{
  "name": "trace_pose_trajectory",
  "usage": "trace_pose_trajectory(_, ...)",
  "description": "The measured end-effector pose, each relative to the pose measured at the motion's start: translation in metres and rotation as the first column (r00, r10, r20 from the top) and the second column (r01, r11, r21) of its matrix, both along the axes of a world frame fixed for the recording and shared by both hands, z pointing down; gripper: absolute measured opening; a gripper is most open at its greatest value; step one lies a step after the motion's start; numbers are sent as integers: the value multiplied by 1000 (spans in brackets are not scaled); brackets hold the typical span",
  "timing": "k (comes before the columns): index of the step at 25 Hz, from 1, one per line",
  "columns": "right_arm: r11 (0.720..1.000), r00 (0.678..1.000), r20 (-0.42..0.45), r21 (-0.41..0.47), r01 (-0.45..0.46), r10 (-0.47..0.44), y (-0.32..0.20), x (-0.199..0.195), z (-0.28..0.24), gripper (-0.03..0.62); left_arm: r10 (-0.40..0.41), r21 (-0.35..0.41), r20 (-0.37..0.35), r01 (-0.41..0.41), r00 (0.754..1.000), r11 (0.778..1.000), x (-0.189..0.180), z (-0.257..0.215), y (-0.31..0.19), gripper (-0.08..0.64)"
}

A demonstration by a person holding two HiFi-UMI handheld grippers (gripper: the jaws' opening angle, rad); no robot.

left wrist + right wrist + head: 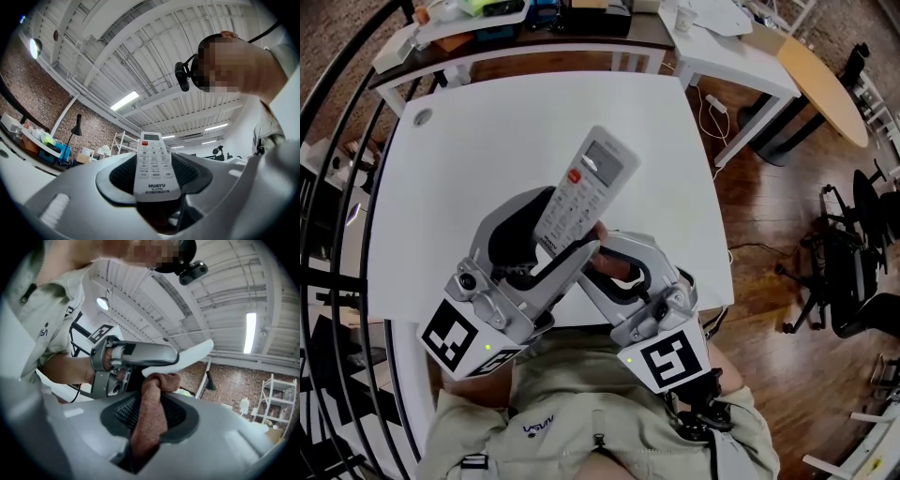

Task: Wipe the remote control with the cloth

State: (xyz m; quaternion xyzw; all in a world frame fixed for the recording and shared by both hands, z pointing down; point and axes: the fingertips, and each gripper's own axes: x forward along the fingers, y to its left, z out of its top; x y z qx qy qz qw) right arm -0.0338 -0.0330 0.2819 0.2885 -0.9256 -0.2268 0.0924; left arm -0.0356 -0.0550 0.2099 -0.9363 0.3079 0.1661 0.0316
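A white remote control (pixel 586 187) with a red button and a small screen is held tilted up above the white table (pixel 459 187), and my left gripper (pixel 551 246) is shut on its lower end. In the left gripper view the remote (pixel 153 165) stands between the dark pads, buttons facing the camera. My right gripper (pixel 605 258) is shut on a reddish-brown cloth (pixel 152 416). The bunched end of the cloth (pixel 614 265) touches the underside of the remote (pixel 187 359), just beside the left gripper's jaws.
A second white table (pixel 741 56) with a cable and a wooden round top (pixel 825 84) stand at the back right. A cluttered desk (pixel 478 19) runs along the far edge. Black chairs (pixel 853 272) stand on the wooden floor to the right. A dark railing (pixel 337 187) curves at the left.
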Motion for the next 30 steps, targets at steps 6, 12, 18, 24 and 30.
trace_pose_trajectory(6, 1000, 1000, -19, -3, 24, -24, 1, -5, 1, 101, -11, 3, -10, 11, 1000, 1000, -3, -2, -1, 242)
trace_pose_trajectory(12, 1000, 1000, -20, 10, 4, -4, -2, 2, -1, 101, -33, 17, -17, 33, 999, 999, -5, -6, 1, 242)
trace_pose_trajectory(18, 996, 997, 7, 39, -76, 76, -17, 21, -12, 101, -106, 34, 11, 105, 994, 994, -11, -7, -4, 242)
trace_pose_trajectory(24, 982, 982, 73, 70, -178, 173, -43, 44, -41, 101, -182, 70, 46, 178, 982, 982, -21, -16, -14, 242)
trace_pose_trajectory(30, 970, 968, 140, 102, -222, 207, -58, 58, -69, 101, -263, 116, 87, 252, 961, 961, -26, -23, -25, 242)
